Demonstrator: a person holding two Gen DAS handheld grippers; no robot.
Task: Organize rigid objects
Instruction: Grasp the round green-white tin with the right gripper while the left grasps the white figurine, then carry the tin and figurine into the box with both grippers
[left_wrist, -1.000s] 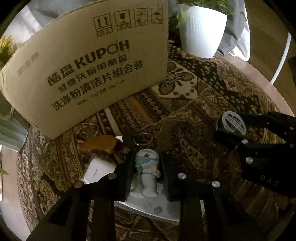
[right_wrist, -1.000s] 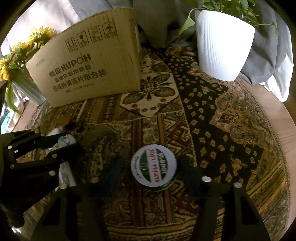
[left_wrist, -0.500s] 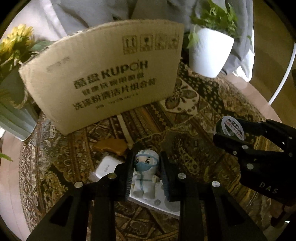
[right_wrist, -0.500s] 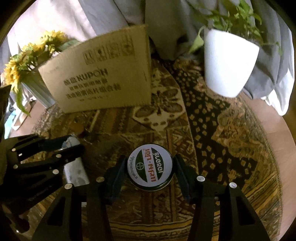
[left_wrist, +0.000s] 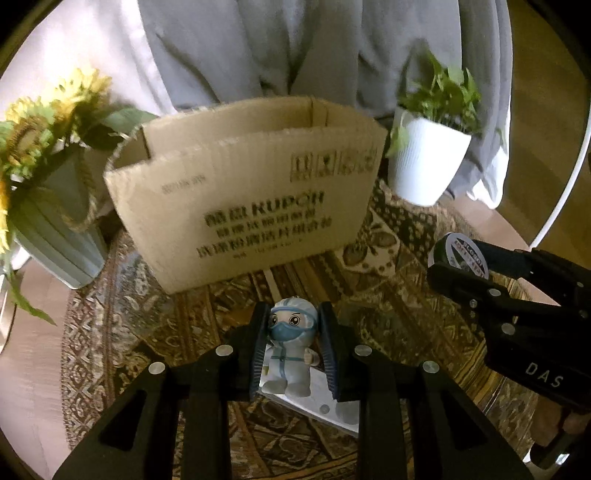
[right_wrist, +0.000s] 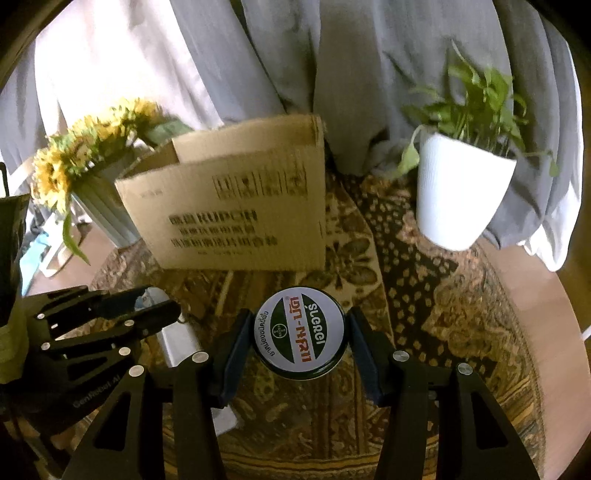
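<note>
My left gripper (left_wrist: 293, 332) is shut on a small white figurine (left_wrist: 290, 347) with a blue mask and holds it above the patterned cloth. My right gripper (right_wrist: 299, 341) is shut on a round tin (right_wrist: 301, 338) with a white and green label. An open cardboard box (left_wrist: 243, 206) stands behind both, its top open; it also shows in the right wrist view (right_wrist: 236, 206). The right gripper with the tin (left_wrist: 461, 254) shows at the right of the left wrist view. The left gripper (right_wrist: 147, 310) shows at the left of the right wrist view.
A white pot with a green plant (left_wrist: 424, 166) stands right of the box. A vase of sunflowers (left_wrist: 48, 206) stands left of it. A white flat object (left_wrist: 325, 406) lies on the cloth under the left gripper. Grey curtains hang behind.
Both grippers have risen and drawn back with their objects, so the box's open top now shows. The brown object and white block near the left gripper are out of view.
</note>
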